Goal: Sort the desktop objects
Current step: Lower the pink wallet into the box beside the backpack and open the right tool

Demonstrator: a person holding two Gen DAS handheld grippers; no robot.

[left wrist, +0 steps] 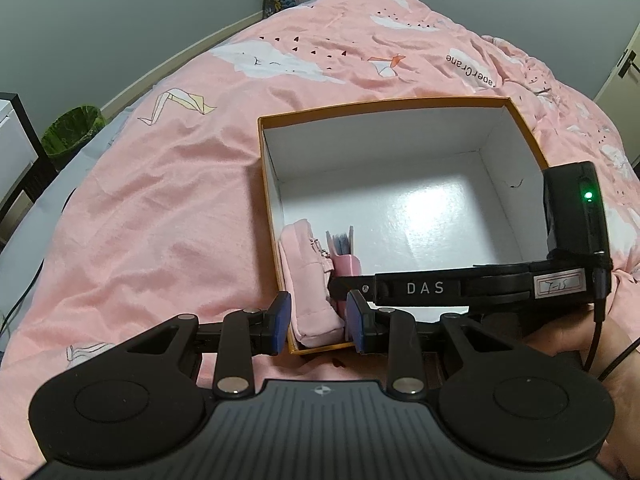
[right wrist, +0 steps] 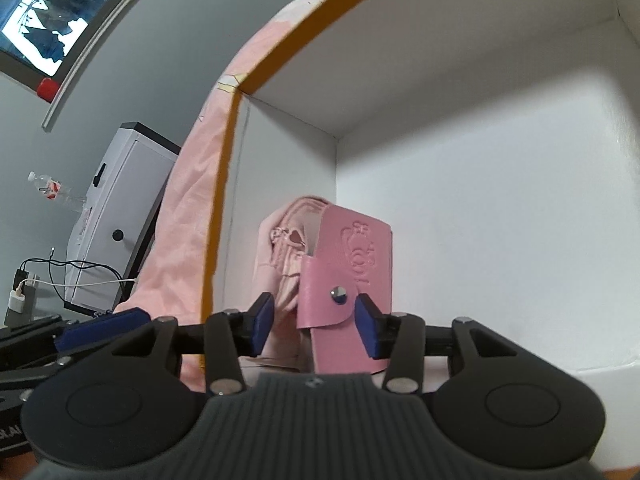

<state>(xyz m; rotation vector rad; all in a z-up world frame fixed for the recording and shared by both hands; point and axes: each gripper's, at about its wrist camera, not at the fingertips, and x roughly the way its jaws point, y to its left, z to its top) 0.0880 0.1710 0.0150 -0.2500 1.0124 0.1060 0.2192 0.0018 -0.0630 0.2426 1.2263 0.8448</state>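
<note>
An open box (left wrist: 384, 105) with an orange rim and white inside sits on a pink bedspread. In its near left corner stands a soft pink pouch (left wrist: 308, 276) with a pink card holder (left wrist: 347, 266) next to it. My left gripper (left wrist: 318, 326) is open, its blue pads either side of the pouch's near end. My right gripper (right wrist: 314, 326) is inside the box, open, with its pads either side of the pink snap-flap card holder (right wrist: 352, 256); the pouch (right wrist: 284, 248) leans behind it. The right gripper's body also crosses the left wrist view (left wrist: 460, 288).
The pink bedspread (left wrist: 168, 200) spreads around the box. A green bin (left wrist: 72, 130) and dark furniture stand at the far left. A white cabinet (right wrist: 116, 216), a water bottle (right wrist: 50, 188) and charger cables (right wrist: 48, 276) lie beyond the box's left wall.
</note>
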